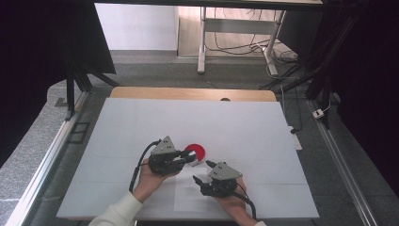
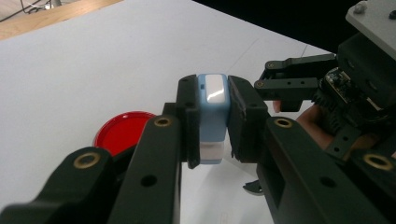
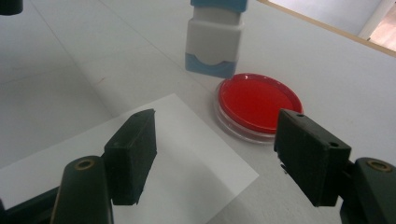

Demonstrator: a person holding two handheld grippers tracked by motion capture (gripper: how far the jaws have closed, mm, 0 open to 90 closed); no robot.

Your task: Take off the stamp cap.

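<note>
Left gripper (image 2: 212,126) clamped on blue-white stamp (image 2: 212,112), long axis upright, held just above red ink pad (image 3: 257,102). Right gripper (image 3: 219,158) released, hovering over paper sheet (image 3: 187,154) on worktop (image 1: 141,127). Paper lies nearer right gripper.

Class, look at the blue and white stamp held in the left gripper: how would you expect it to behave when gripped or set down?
The stamp looks like rigid plastic, so it probably stays stiff between the left gripper jaws. Its glossy top suggests it may be slippery. Tall and narrow, it could tip if set down carelessly beside the red ink pad.
</note>
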